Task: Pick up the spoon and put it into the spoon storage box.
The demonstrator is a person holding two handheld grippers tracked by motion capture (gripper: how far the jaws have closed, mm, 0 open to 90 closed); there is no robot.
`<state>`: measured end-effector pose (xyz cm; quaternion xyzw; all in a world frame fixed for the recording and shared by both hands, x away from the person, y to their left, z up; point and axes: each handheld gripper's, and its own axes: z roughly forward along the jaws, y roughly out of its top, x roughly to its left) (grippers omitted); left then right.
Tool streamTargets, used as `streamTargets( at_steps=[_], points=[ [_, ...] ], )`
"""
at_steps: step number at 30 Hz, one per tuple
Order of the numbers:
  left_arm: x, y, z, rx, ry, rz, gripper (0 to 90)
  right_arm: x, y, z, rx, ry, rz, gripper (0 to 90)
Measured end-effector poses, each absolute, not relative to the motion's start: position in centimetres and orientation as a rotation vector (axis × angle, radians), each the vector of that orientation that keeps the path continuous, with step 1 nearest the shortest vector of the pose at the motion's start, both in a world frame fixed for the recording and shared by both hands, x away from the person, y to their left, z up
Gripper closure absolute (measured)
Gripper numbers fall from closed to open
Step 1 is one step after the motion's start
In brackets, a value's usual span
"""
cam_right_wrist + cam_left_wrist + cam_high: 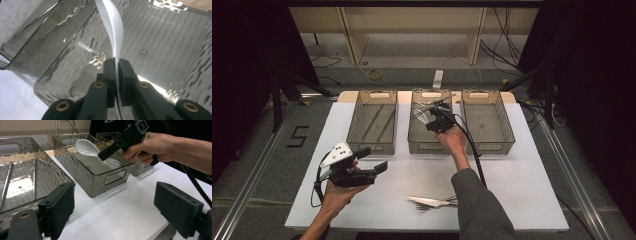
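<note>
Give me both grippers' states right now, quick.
Left gripper: open, holding nothing, above the table.
Right gripper: shut on the white spoon, over the middle bin.

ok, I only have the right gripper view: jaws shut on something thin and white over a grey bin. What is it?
Observer: A white spoon, held by its handle in the right gripper.
Operator: Which bin?
Observer: The middle bin of three in a row.
Operator: Left gripper?
Observer: The left gripper is open and empty, above the table's near left.
Operator: Anything left to sort?
Observer: A small cutlery pile lies on the white table near the person.
</note>
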<state>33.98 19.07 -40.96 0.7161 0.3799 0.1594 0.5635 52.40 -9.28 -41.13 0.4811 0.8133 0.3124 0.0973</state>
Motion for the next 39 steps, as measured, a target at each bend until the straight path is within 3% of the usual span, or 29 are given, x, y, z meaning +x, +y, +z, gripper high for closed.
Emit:
streamTargets(
  at_steps=[8, 22, 32, 39],
  points=[
    [34.0, 19.1, -40.9, 1.681, 0.895, 0.373, 15.9, 52.3, -9.0, -42.0, 1.435, 2.430, 0.897, 84.8],
    [34.0, 19.1, -41.0, 1.685, 0.893, 0.372, 15.9, 50.5, -10.1, -39.4, 1.287, 2.490, 1.058, 46.5],
    [34.0, 19.1, -41.0, 1.684, 0.896, 0.378, 15.8, 45.5, -12.0, -37.2, 1.087, 2.588, 1.124, 37.0],
    [34.0, 19.1, -41.0, 1.686, 0.894, 0.384, 15.7, 41.9, -13.3, -37.6, 0.971, 2.683, 1.098, 32.1]
  ],
)
